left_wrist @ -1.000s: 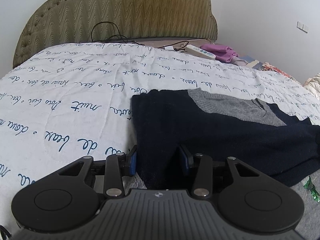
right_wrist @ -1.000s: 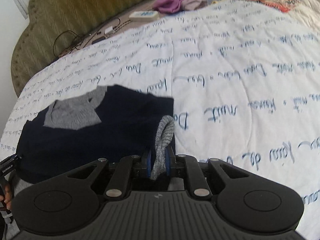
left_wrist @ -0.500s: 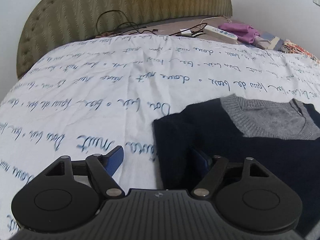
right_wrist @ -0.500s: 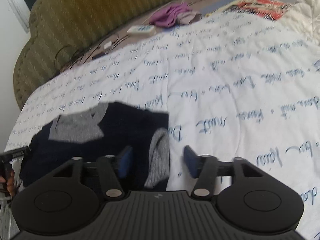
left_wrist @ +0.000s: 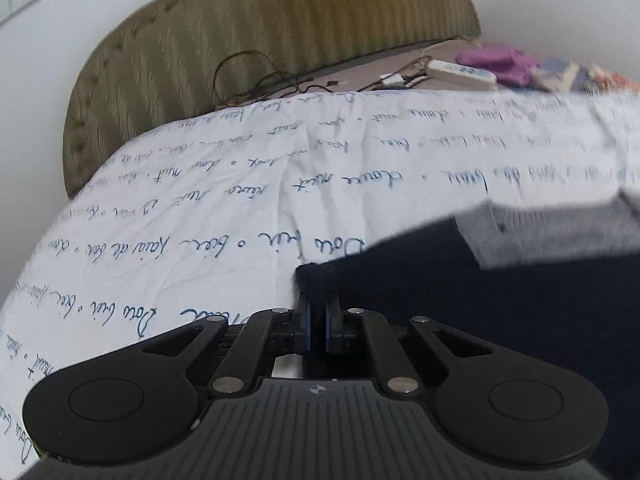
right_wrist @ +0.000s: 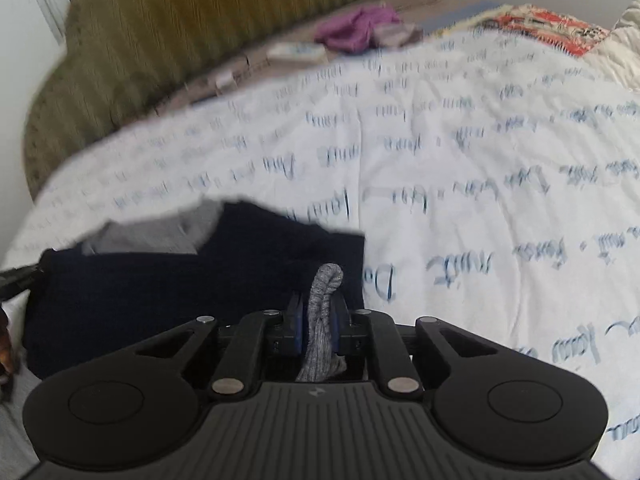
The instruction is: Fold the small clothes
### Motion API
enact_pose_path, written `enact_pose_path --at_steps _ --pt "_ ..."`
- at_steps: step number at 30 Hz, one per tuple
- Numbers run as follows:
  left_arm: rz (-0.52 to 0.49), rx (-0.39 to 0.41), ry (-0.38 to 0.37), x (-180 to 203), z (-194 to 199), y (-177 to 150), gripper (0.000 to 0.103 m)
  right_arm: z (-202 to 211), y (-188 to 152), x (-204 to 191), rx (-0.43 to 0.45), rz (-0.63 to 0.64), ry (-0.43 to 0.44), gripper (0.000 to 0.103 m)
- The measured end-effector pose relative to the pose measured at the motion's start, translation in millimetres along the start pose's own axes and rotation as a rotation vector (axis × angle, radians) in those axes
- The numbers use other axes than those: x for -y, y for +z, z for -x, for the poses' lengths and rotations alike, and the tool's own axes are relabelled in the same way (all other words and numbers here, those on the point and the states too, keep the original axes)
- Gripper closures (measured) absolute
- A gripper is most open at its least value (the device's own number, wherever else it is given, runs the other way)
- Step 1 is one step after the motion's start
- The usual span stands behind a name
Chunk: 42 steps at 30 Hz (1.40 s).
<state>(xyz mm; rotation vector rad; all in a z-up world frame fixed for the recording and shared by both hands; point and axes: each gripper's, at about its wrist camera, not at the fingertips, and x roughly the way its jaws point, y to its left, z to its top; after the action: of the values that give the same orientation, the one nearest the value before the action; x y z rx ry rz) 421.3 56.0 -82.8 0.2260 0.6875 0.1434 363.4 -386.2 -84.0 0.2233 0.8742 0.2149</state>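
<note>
Left wrist view: left gripper now pinched on the near left corner of the navy sweater, jaws just closed from a wide spread half a second back, dark knit bunched between the pads and poking up past the tips. Sweater flat on the white quilt, grey collar panel at the far right edge of the garment. Quilt with blue script, green headboard behind; cables, a remote and a purple cloth along the head of the bed, well apart from the work. Blur on the right half.

Right wrist view: right gripper clamped on the grey cuff, jaws just closed again after briefly opening; cuff roll standing up between the pads and trailing down behind them. Sweater body to the left and ahead, right edge beside the cuff. Whole view smeared.

Judgement: both near corners freshly gripped, so regrasp done and a fold set up, probably lifting the near edge and carrying it toward the collar. Fold itself not yet made. Left bite looks shallow on thick knit; slip possible under pull.
</note>
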Motion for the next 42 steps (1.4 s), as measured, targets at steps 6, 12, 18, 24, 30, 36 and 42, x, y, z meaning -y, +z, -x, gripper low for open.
enact_pose_path --at_steps 6,12,18,24,30,36,42 --pt "-0.091 0.072 0.051 -1.8 29.4 -0.4 0.081 9.5 -4.1 -1.0 0.018 -0.007 -0.03 0.069" --pt "-0.068 0.221 -0.027 6.6 81.6 -7.1 0.041 65.0 -8.4 -25.7 0.201 0.06 0.024 0.064" --pt "-0.178 0.133 -0.074 51.3 57.2 -40.6 0.043 -6.0 -35.9 -74.4 -0.016 0.285 -0.091 0.058" --pt "-0.027 0.193 -0.165 10.8 119.1 -36.2 0.039 45.1 -62.4 -68.5 0.078 0.188 0.012 0.041" --pt "0.039 0.045 -0.164 41.9 127.5 -70.5 0.031 49.0 -104.2 -107.6 0.125 0.191 -0.097 0.035" --pt "0.1 0.04 -0.174 37.2 156.9 -97.4 0.031 55.3 -135.5 -127.1 0.118 0.166 -0.126 0.035" --pt "0.104 0.033 -0.154 37.3 172.3 -104.8 0.032 65.8 -146.8 -123.9 0.139 0.122 -0.112 0.035"
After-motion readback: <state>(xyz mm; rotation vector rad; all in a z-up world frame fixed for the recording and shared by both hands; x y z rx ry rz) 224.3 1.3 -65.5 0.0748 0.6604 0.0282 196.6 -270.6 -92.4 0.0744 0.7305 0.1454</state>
